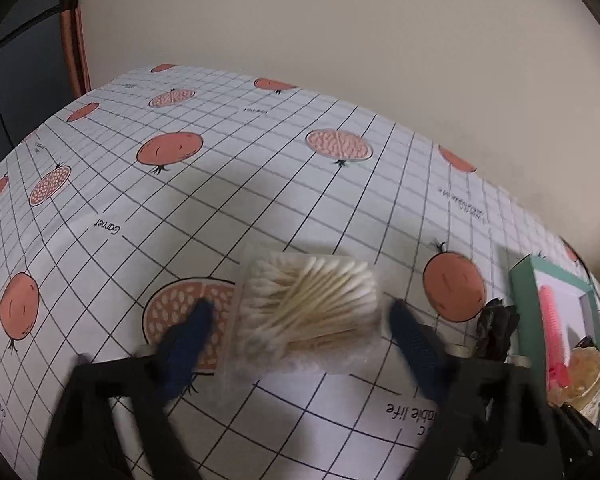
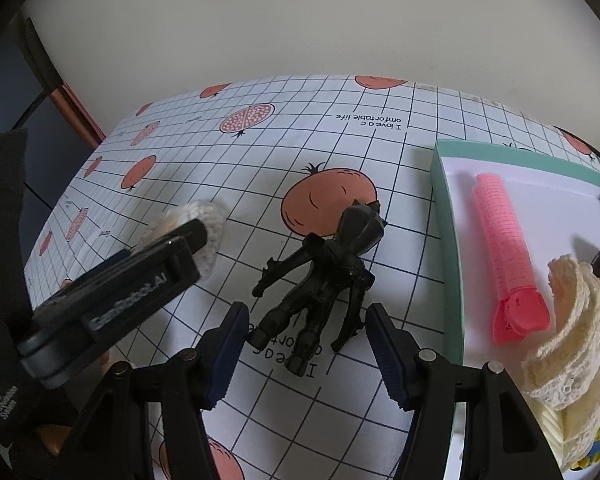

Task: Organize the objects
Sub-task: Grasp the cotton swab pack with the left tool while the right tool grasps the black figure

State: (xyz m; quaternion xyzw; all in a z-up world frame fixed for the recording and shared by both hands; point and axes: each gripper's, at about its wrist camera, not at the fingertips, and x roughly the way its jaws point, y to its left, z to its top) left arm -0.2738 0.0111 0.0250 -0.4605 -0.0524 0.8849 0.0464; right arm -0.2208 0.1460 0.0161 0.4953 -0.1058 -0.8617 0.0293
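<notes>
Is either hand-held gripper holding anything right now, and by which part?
No. Left hand-held gripper is open around the cotton swab box, fingers apart from it. Right hand-held gripper is open around the black figure's legs.

Both black plastic tongs, left (image 1: 300, 316) and right (image 2: 306, 330), carry ribbed dark-blue pads (image 2: 228, 350) on angular arms with silver screws; white lettering marks the left body.

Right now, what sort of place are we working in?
Probably a table at home, pushed against a plain wall. It wears a grid tablecloth printed with pomegranates, and holds small household bits: a pack of cotton swabs, a black toy figure, a green tray.
</notes>
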